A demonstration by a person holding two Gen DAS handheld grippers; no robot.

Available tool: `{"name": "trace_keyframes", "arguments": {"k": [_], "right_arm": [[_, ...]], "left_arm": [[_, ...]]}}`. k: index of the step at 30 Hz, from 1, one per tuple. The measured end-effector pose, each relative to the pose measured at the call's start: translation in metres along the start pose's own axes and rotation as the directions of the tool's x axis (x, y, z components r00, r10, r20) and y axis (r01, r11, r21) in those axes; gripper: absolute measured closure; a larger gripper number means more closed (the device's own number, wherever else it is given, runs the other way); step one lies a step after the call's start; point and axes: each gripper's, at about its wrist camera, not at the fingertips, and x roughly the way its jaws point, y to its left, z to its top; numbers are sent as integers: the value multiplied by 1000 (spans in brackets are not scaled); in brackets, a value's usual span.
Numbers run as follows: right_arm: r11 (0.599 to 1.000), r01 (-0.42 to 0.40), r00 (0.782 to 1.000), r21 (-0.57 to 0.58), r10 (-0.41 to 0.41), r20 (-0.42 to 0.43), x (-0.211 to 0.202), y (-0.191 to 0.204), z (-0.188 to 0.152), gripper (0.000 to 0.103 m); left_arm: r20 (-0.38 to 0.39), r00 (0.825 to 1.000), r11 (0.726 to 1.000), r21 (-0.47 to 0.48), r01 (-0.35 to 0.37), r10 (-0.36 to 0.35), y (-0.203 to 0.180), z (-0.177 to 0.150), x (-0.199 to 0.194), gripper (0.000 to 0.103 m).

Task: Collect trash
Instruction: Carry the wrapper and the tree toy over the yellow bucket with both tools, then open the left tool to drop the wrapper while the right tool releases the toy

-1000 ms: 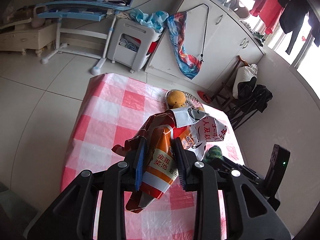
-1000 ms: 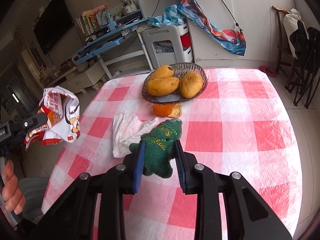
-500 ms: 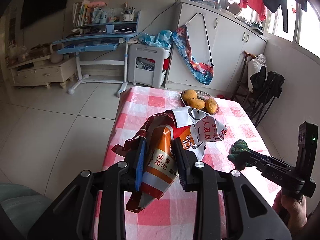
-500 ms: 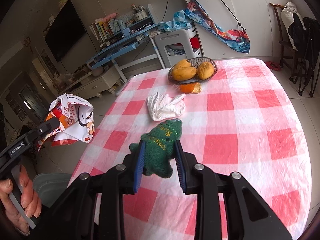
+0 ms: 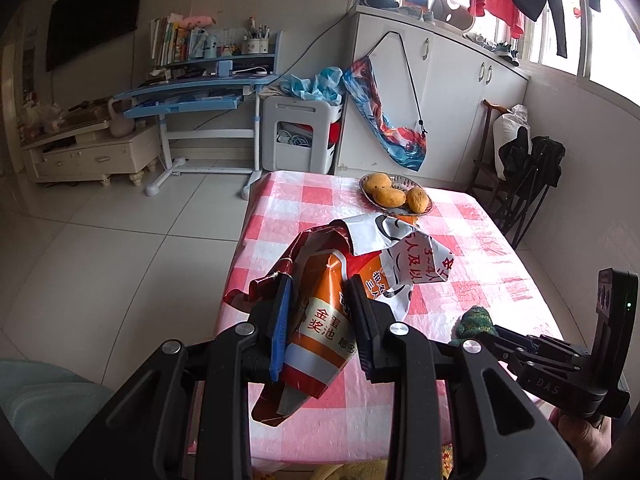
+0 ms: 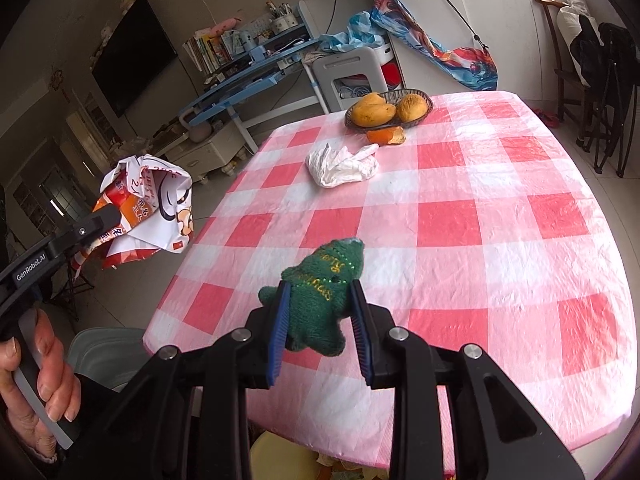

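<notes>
Left gripper (image 5: 320, 312): jaws clamped on a crumpled orange-and-white snack wrapper (image 5: 344, 292), held in the air off the worktop's (image 6: 500, 216) 9 o'clock edge. Right gripper (image 6: 318, 316): jaws closed on a green knitted toy (image 6: 320, 296) above the near edge. White tissue (image 6: 340, 162) lies at 12 o'clock, beside orange peel (image 6: 386, 136) and the fruit basket (image 6: 388, 110).

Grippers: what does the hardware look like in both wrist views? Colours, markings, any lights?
Both are matte black with angular linkage arms and silver pivot bolts. The left gripper and right gripper have blue ribbed pads on the fingers. White "GenRobot.AI" lettering marks the left one's side; the right shows "DAS" and a small green light.
</notes>
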Motion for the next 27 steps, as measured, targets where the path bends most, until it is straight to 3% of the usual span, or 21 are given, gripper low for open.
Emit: {"name": "trace_keyframes", "arguments": {"k": [10, 16, 20, 21, 24, 27], "right_arm": [[999, -28, 999, -31, 27, -16, -26, 19, -35, 73], [994, -49, 992, -100, 36, -125, -31, 45, -80, 72], [990, -55, 972, -133, 22, -234, -25, 54, -109, 67], [989, -47, 973, -140, 14, -231, -27, 55, -113, 63], [992, -11, 989, -126, -8, -147, -43, 52, -110, 37], [998, 6, 1000, -55, -6, -1, -70, 41, -98, 32]], "left_arm": [[-16, 1000, 1000, 11, 3, -2, -10, -19, -11, 75], [-35, 999, 1000, 19, 4, -3, -13, -37, -17, 75], [-51, 999, 999, 32, 3, -1, -17, -51, -21, 75], [-54, 999, 999, 35, 2, 0, -18, -54, -22, 75], [-68, 998, 999, 40, 8, -6, -21, -65, -26, 75], [-99, 995, 998, 50, 25, -20, -28, -81, -29, 75]]}}
